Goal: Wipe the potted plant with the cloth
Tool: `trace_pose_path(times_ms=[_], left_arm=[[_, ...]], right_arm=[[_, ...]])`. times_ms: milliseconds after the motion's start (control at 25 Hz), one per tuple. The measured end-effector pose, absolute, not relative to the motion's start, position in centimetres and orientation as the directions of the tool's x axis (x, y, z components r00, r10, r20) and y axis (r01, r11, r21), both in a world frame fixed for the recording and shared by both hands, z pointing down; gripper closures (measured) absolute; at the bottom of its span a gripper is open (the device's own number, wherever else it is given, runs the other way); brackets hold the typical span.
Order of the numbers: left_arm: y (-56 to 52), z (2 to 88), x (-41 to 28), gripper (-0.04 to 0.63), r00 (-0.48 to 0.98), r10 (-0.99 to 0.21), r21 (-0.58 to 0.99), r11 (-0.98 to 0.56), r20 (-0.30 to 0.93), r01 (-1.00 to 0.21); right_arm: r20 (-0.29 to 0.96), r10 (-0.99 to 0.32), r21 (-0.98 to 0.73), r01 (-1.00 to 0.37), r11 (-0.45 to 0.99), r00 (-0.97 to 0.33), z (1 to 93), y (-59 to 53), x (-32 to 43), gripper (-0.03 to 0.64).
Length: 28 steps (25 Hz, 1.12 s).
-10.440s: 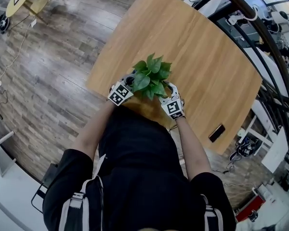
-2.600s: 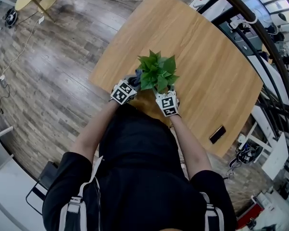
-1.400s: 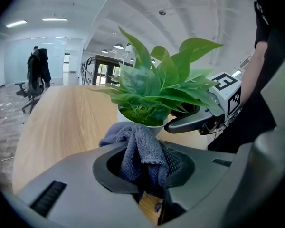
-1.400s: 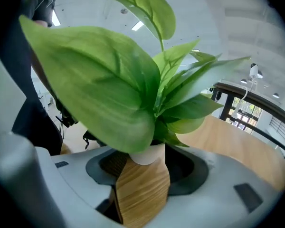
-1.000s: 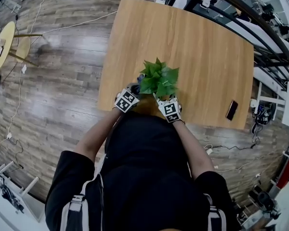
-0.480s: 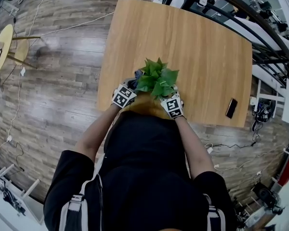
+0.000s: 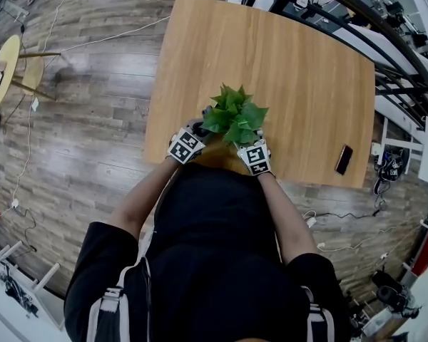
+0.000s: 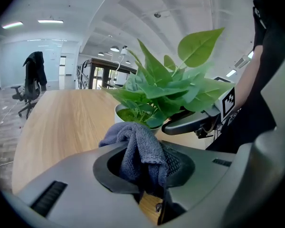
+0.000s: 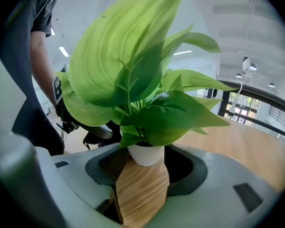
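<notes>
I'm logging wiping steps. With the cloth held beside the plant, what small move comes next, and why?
Probably lift the left gripper slightly so its pinched grey cloth meets the lower leaves: the cloth appears just below them, and the white pot stands between the open jaws of the right gripper, which could steady it.

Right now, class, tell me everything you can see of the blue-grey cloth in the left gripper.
The blue-grey terry cloth is soft, looped fabric, bunched into thick folds with a stitched hem showing. The left gripper has its jaws shut on its lower part, so the crumpled top stands up above them. It sits just before the small white pot of the green-leaved plant; whether it touches is unclear.
</notes>
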<state>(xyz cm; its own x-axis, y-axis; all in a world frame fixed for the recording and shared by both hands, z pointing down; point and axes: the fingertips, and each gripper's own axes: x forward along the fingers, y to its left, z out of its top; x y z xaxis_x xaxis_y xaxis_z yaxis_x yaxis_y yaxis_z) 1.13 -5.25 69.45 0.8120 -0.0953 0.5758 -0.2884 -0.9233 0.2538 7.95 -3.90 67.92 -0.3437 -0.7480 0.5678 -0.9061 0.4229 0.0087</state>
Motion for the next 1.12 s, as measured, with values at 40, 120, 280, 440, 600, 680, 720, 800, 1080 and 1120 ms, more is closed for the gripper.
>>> trace_pose_path(times_ms=[40,120,280,440,600,680,720,800,1080,1120], left_arm=[[-4.9,69.5,1.2,0.482,0.814,-0.095,0.263,-0.919,0.573,-0.293],[-4.4,69.6,1.3,0.482,0.815,-0.098,0.275,-0.913,0.571,-0.302],[-4.1,69.9,1.2,0.482,0.805,-0.102,0.283,-0.904,0.585,-0.321],[-4.5,70.1,1.0,0.482,0.807,-0.102,0.331,-0.877,0.581,-0.349],[-5.6,70.5,0.5,0.482,0.803,-0.137,0.344,-0.853,0.580,-0.393],[-6.0,70.7,0.5,0.482,0.793,-0.154,0.314,-0.861,0.589,-0.400],[-6.1,70.7,0.7,0.482,0.790,-0.158,0.297,-0.868,0.593,-0.397],[-6.1,70.5,1.2,0.482,0.784,-0.159,0.266,-0.885,0.599,-0.383],[-6.0,69.8,1.0,0.482,0.787,-0.157,0.267,-0.886,0.597,-0.379],[-5.8,69.7,1.0,0.482,0.791,-0.150,0.269,-0.889,0.593,-0.370]], right_arm=[[0.567,-0.749,0.013,-0.906,0.423,-0.342,67.9,-3.9,7.9,0.377],[0.569,-0.747,0.023,-0.901,0.434,-0.345,67.8,-3.6,7.7,0.377],[0.575,-0.730,0.033,-0.881,0.471,-0.369,67.9,-2.7,7.0,0.377],[0.583,-0.721,0.046,-0.871,0.490,-0.374,68.0,-2.1,7.1,0.377],[0.594,-0.724,0.046,-0.884,0.465,-0.350,68.4,-3.1,8.8,0.377],[0.585,-0.731,0.051,-0.884,0.465,-0.351,68.1,-3.8,9.3,0.377],[0.579,-0.733,0.062,-0.877,0.477,-0.358,67.8,-4.0,9.2,0.377],[0.574,-0.728,0.096,-0.851,0.516,-0.376,67.4,-4.2,8.6,0.377],[0.544,-0.744,0.049,-0.870,0.491,-0.389,67.2,-3.5,7.0,0.377],[0.541,-0.747,0.047,-0.873,0.486,-0.387,67.1,-3.5,6.9,0.377]])
